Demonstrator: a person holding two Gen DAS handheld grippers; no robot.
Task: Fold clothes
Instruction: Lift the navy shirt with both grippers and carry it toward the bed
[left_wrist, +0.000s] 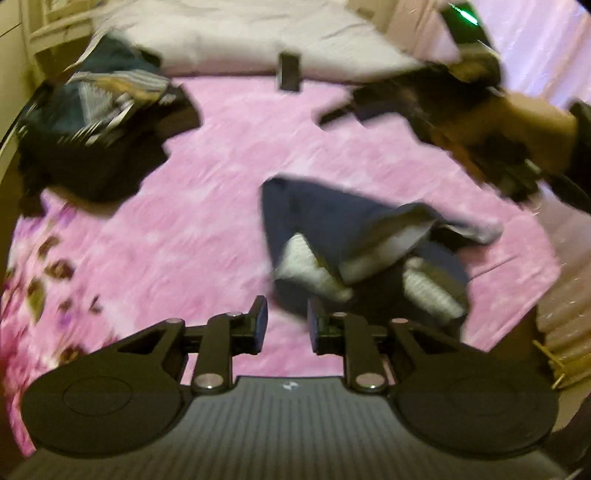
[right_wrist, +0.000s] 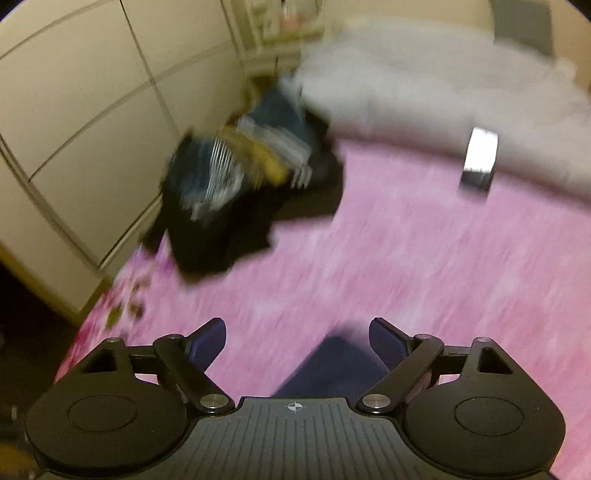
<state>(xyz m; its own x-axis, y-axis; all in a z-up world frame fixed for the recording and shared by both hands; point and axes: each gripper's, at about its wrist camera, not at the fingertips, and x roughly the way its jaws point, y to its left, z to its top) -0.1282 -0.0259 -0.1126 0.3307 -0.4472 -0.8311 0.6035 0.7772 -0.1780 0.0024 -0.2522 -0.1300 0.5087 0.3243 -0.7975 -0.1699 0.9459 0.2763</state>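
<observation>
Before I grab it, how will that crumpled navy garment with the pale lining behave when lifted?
The crumpled navy garment with pale lining lies in soft, uneven folds, so it will probably drape limply and unfold from one pinch point. It looks thin, so likely light. On the fuzzy pink bedspread it may drag rather than slide.

My left gripper (left_wrist: 286, 325) sits low with its two blue-padded fingers (left_wrist: 260, 319) close together, a narrow gap between them and nothing caught there. My right gripper (right_wrist: 297, 341) has its fingers (right_wrist: 207, 341) spread wide apart, holding nothing. From the left wrist camera I can see the right gripper (left_wrist: 340, 112) off to the upper right, blurred, with my bare hand (left_wrist: 517, 125) wrapped around its handle, reaching across.
</observation>
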